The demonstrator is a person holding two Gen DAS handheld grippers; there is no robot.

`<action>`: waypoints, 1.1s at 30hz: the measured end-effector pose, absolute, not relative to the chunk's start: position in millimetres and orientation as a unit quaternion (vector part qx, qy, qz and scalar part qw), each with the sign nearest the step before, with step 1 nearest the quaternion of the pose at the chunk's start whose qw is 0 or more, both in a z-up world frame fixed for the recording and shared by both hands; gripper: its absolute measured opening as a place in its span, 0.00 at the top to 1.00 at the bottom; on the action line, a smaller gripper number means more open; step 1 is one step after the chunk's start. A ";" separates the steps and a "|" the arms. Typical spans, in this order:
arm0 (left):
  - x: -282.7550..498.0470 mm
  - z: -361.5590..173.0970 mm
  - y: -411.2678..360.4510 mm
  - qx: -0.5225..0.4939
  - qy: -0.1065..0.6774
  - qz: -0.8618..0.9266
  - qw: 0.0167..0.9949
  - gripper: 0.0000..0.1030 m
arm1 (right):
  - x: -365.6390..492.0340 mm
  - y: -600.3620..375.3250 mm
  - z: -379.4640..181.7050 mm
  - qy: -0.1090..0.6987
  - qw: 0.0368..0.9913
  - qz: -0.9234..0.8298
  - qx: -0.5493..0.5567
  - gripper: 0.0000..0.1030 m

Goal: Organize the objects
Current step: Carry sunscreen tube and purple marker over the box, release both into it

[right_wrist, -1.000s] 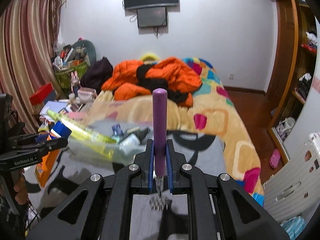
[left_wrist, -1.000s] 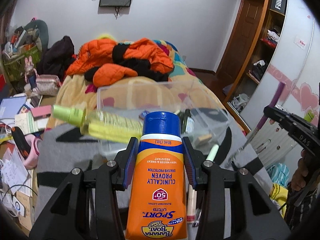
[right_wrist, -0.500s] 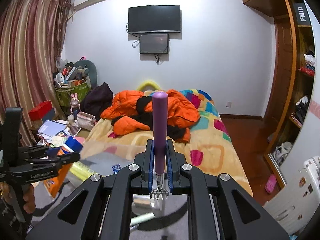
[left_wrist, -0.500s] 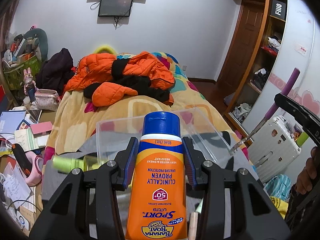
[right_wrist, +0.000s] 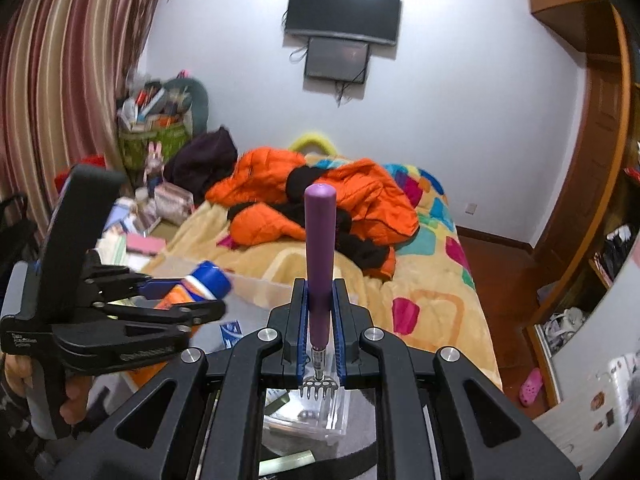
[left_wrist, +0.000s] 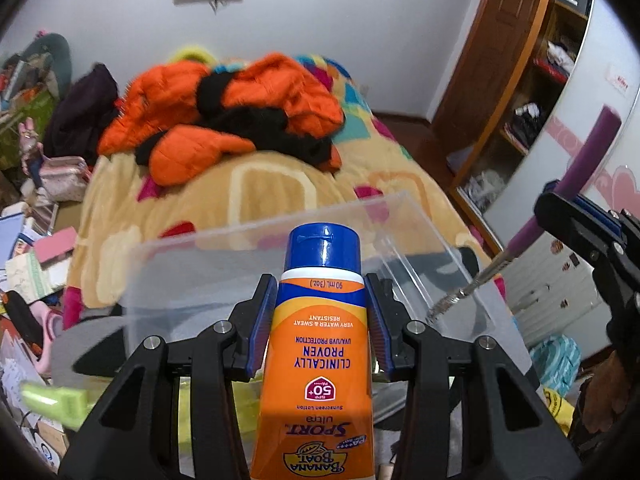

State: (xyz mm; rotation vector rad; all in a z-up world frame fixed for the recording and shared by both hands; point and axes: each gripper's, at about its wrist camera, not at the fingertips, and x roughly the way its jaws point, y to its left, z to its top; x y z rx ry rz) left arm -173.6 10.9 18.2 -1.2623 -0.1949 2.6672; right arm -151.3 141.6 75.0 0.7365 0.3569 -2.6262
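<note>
Right wrist view alone: claw tines under the purple-handled scratcher (right_wrist: pixel 319 264) in right gripper (right_wrist: pixel 320 322); sunscreen tube (left_wrist: pixel 318 344) clamped in left gripper (left_wrist: pixel 318 320).

Each camera sits just behind its own hand-held gripper and looks forward along the two fingers, so these fill the lower foreground at very close range. The left wrist view faces up the bed (left_wrist: pixel 280 184) toward the far wall, with the clear plastic bin (left_wrist: pixel 404 216) near below. The right wrist view faces the same wall from a spot farther right. Both share the bed, the orange jacket (left_wrist: pixel 256 92) (right_wrist: pixel 360 196) and the wall screen (right_wrist: pixel 344 12). Each also catches the other hand-held gripper at its edge.
</note>
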 end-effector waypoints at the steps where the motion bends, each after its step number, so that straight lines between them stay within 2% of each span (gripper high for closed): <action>1: -176.9 13.9 13.7 -0.432 -0.064 0.895 0.094 0.58 | -154.2 139.2 71.2 0.133 0.192 -0.935 0.267 0.90; 4: -186.3 2.9 23.5 -0.451 -0.053 0.886 0.096 0.60 | -162.8 134.9 59.7 0.145 0.191 -0.929 0.281 0.90; 6: -188.0 1.4 27.5 -0.455 -0.047 0.884 0.099 0.68 | -168.2 132.7 53.6 0.149 0.192 -0.927 0.286 0.90; 18: -157.1 19.5 13.7 -0.428 -0.043 0.897 0.101 0.68 | -194.0 124.1 35.8 0.118 0.227 -0.910 0.327 0.90; 23: -131.9 26.7 -0.2 -0.414 -0.040 0.905 0.092 0.68 | -198.8 115.6 31.5 0.110 0.249 -0.901 0.339 0.88; 27: -110.8 33.9 -8.3 -0.401 -0.041 0.911 0.087 0.58 | -198.9 101.4 23.7 0.116 0.269 -0.889 0.351 0.86; 33: -83.5 39.0 -14.9 -0.393 -0.029 0.916 0.076 0.58 | -193.8 79.8 7.9 0.129 0.292 -0.873 0.369 0.80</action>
